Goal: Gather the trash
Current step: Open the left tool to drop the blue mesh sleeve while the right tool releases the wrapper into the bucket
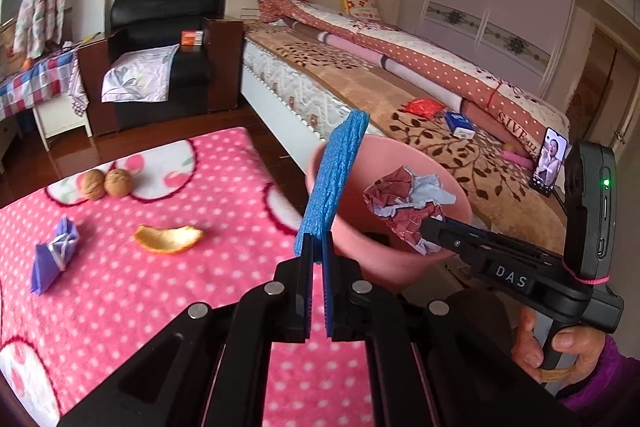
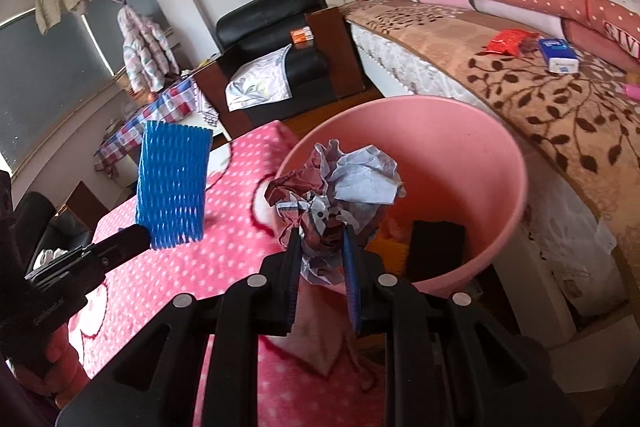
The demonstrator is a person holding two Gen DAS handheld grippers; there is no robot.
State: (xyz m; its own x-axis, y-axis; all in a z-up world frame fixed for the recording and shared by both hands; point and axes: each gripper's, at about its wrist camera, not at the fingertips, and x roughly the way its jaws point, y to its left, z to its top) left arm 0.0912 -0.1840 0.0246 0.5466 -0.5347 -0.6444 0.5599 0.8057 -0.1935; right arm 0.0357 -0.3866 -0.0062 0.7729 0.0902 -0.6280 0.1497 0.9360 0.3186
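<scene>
In the right wrist view the right gripper (image 2: 322, 239) pinches a crumpled paper ball (image 2: 340, 195), red-brown and pale blue, between its fingers, holding it above the near rim of the pink bin (image 2: 460, 131). Inside the bin, at about 4 o'clock from the ball, lie a black block (image 2: 438, 249) and an orange scrap (image 2: 386, 247) just beside it.

At 9 o'clock from the bin, the left gripper (image 1: 318, 247) has its fingers pressed onto the lower edge of a blue foam net sleeve (image 1: 336, 175), which stands upright just beside the bin's left rim, outside it.

Farther left on the pink polka-dot blanket (image 1: 200, 287), in the left wrist view, an orange peel (image 1: 168, 237) lies at 9 o'clock from the sleeve, a folded purple wrapper (image 1: 56, 253) beyond it, and two walnuts (image 1: 106, 183) touching each other at 10 o'clock.

Beyond the bin at 1 o'clock, the bed (image 1: 440, 147) carries a red packet (image 1: 424, 106), a blue tissue pack (image 1: 460, 125) and a phone (image 1: 549, 161) propped upright.
</scene>
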